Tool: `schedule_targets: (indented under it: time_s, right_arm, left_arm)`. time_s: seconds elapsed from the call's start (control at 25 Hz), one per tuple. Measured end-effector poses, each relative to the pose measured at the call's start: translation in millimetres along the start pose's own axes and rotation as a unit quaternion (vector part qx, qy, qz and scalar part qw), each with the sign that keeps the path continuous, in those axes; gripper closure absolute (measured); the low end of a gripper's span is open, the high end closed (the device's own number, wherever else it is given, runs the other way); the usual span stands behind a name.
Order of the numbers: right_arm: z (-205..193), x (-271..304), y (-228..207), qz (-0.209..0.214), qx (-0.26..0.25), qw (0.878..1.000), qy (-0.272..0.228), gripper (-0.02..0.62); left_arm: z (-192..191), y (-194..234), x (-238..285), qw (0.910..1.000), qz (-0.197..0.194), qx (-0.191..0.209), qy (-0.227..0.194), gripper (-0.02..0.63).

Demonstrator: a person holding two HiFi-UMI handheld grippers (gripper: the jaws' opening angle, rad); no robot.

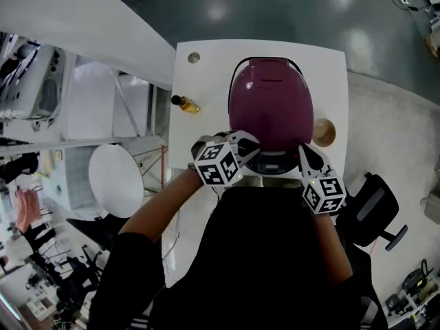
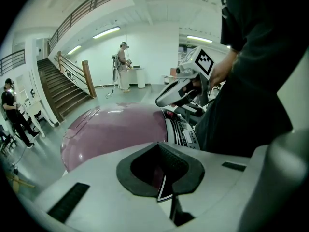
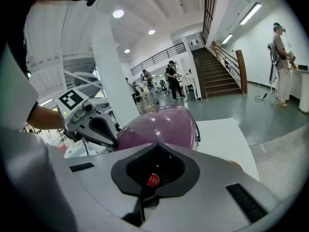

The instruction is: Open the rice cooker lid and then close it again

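- Left gripper [image 1: 247, 145]: jaws fully together, nothing between the pads; a hand holds it from behind, marker cube on top
- Right gripper [image 1: 306, 154]: jaws likewise pressed together, holding nothing; it points forward and down, level with the left one, the two well apart
- Rice cooker [image 3: 159, 124] sits directly ahead of both grippers, between their tips, on a white table [image 1: 199, 88]
- Lid [image 1: 271, 105]: glossy purple dome, down and closed; it begins just past the left gripper's tips and rises away from them
- Left gripper's tips lie at the cooker's front-left edge, the right gripper's at its front-right edge; contact can't be confirmed at either
- Control panel [image 2: 182, 132]: pale strip with dark print on the cooker's front, right of the left gripper's jaws and below the right gripper as the left gripper view shows it
- Red button [image 3: 152, 180]: round, white print, seen through the notch in the right gripper's closed pads, just beyond them
- Round wooden piece [image 1: 324, 131]: just ahead of the right gripper, close beside the cooker's right flank
- Small amber bottle [image 1: 185, 104]: lying on the table, ahead and left of the left gripper, clear of the cooker
- Cable hole [image 1: 194, 58]: far-left table corner, beyond the bottle
- Office chair [image 1: 375, 208]: on the floor, right of the right gripper
- Far beyond the cooker: a staircase [image 3: 219, 71] and several standing people [image 3: 171, 79]
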State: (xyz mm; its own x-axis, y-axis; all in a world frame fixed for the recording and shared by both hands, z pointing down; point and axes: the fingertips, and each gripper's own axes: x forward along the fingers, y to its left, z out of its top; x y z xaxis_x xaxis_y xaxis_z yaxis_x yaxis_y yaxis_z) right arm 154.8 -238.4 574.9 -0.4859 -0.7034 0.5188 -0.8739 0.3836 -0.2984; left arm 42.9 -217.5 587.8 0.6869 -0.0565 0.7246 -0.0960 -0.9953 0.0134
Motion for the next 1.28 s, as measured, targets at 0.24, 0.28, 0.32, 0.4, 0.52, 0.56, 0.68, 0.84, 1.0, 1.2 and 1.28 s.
schedule_targets:
  time_s: [0.24, 0.28, 0.32, 0.4, 0.52, 0.56, 0.68, 0.84, 1.0, 1.2, 1.28]
  right_arm:
    - [0.6, 8.3, 0.2, 0.01, -0.006, 1.0, 0.01, 0.595]
    - [0.0, 9.3, 0.8, 0.012, -0.006, 1.0, 0.011, 0.595]
    - [-0.7, 9.8, 1.2, 0.013, -0.006, 1.0, 0.014, 0.595]
    - [-1.9, 10.1, 1.5, 0.014, -0.01, 1.0, 0.018, 0.595]
    - [-2.1, 11.4, 1.4, 0.017, -0.019, 0.999, 0.021, 0.595]
    - [-2.5, 12.0, 1.5, 0.018, -0.022, 0.999, 0.022, 0.595]
    - [-4.0, 13.1, 2.4, 0.019, -0.032, 0.999, 0.029, 0.595]
    - [-4.1, 14.2, 3.9, 0.022, -0.036, 0.998, 0.039, 0.595]
    - [-4.6, 14.2, 2.6, 0.026, -0.042, 0.998, 0.04, 0.595]
    - [-5.0, 14.2, 1.7, 0.02, -0.049, 0.998, 0.039, 0.595]
    - [-5.5, 13.9, 4.4, 0.018, -0.056, 0.997, 0.043, 0.595]
  left_arm:
    - [1.4, 1.4, 2.0, 0.9997, -0.017, -0.01, 0.011, 0.603]
    - [1.5, 0.9, 2.1, 0.9997, -0.02, -0.01, 0.012, 0.603]
    - [1.8, 0.2, 2.1, 0.9996, -0.022, -0.01, 0.013, 0.603]
    - [2.6, -1.0, 2.2, 0.9995, -0.025, -0.012, 0.018, 0.603]
    - [2.6, -0.5, 3.2, 0.9991, -0.032, -0.022, 0.019, 0.604]
    - [2.3, -0.2, 3.6, 0.9989, -0.034, -0.026, 0.018, 0.603]
    - [1.9, -0.8, 4.4, 0.9987, -0.036, -0.034, 0.012, 0.604]
    - [2.6, -2.1, 4.0, 0.9991, -0.027, -0.032, 0.008, 0.604]
    - [3.1, -1.9, 6.0, 0.9991, -0.018, -0.037, 0.007, 0.604]
    - [3.3, -0.7, 7.1, 0.9989, -0.003, -0.048, 0.003, 0.603]
    - [1.9, -1.4, 5.1, 0.9982, 0.002, -0.06, -0.003, 0.603]
